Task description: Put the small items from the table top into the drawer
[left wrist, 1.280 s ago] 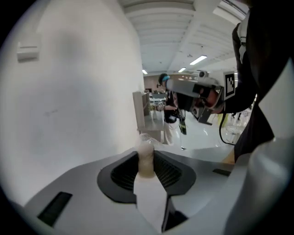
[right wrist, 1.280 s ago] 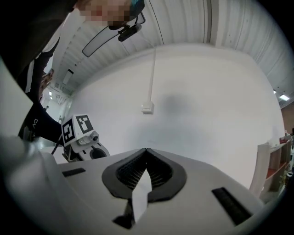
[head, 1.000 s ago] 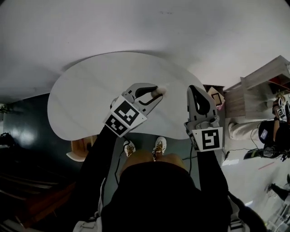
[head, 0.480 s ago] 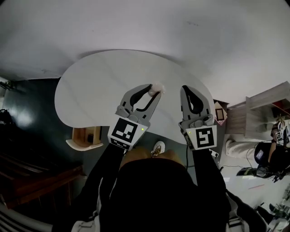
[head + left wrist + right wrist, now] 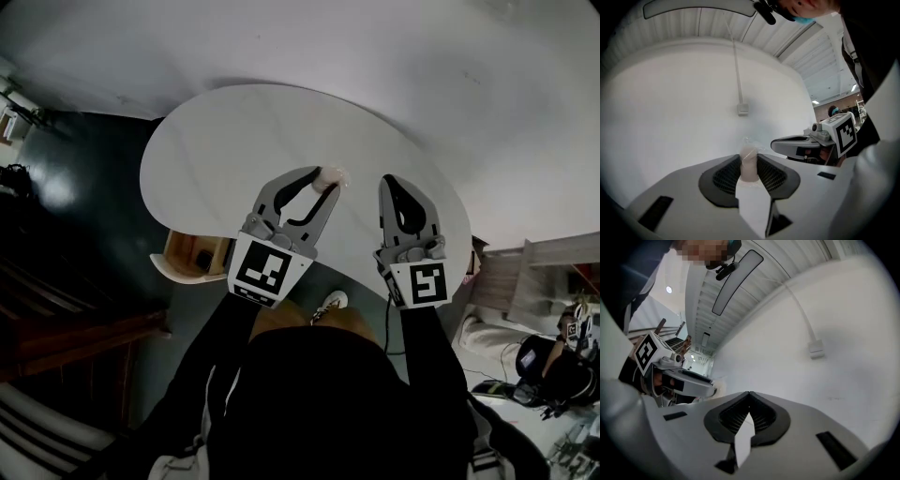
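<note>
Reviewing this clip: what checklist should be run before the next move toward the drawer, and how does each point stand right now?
1. Left tongs shut on the wrapped item: ok.
2. Wrapped item sits upright between the pads, its top poking past the tips: ok.
3. Right tongs shut, with nothing between them: ok.
4. Drawer pulled out below the table edge, on the left tongs' side: ok, it looks open.
5. Room inside the drawer for the item: cannot tell; little of its inside shows.
</note>
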